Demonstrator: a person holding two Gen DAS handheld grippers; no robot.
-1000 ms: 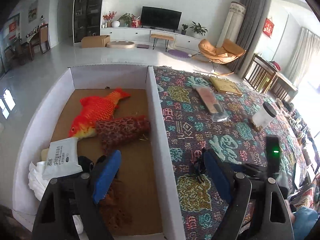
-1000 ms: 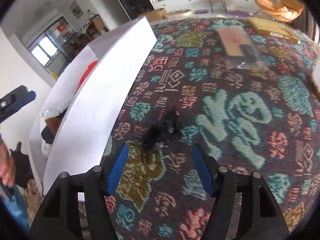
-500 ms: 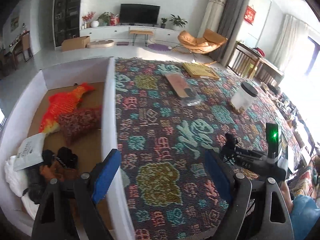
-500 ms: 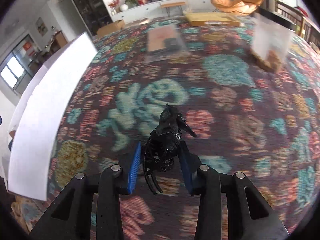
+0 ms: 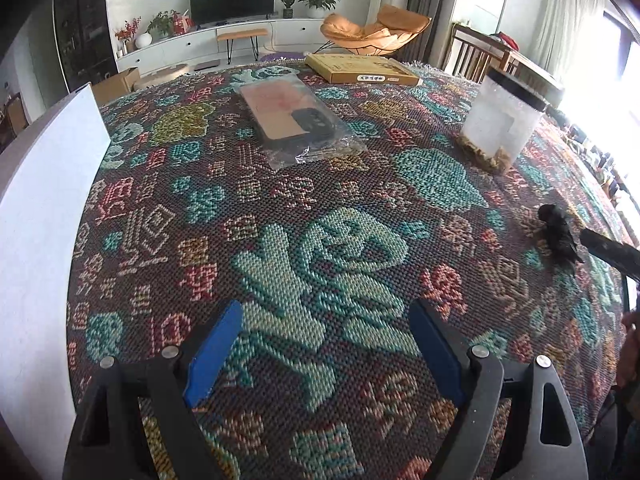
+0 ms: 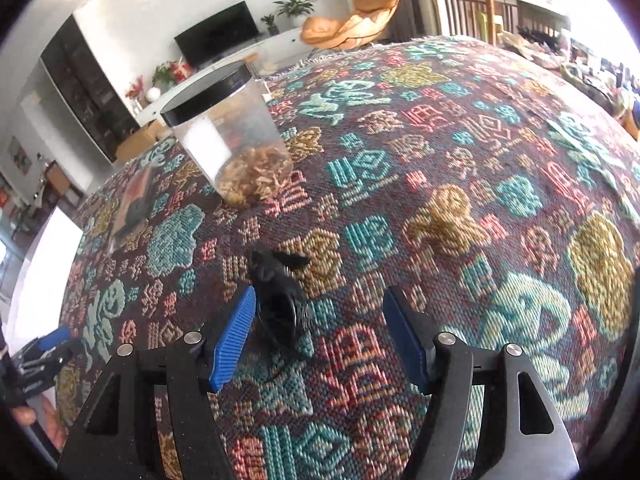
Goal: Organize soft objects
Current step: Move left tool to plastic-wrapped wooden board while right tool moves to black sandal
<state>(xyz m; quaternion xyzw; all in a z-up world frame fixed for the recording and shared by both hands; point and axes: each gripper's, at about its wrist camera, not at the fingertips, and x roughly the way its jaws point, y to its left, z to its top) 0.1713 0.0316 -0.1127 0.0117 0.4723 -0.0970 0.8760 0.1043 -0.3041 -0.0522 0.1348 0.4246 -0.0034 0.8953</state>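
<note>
Woven tablecloth point(image 5: 320, 208): dark maroon-brown ground, teal, mint, red, pink and mustard motifs all over. Small glossy black soft toy point(image 6: 280, 300): plain black. Left gripper point(image 5: 324, 344) and right gripper point(image 6: 320, 332): black frames, blue ribbed pads. Clear plastic jar point(image 6: 228, 140): black lid, tan-brown contents. Flat cardboard box point(image 5: 360, 70): mustard yellow. Clear plastic packet point(image 5: 296, 120): pink card, black item inside. White box wall point(image 5: 44, 208): plain white.
</note>
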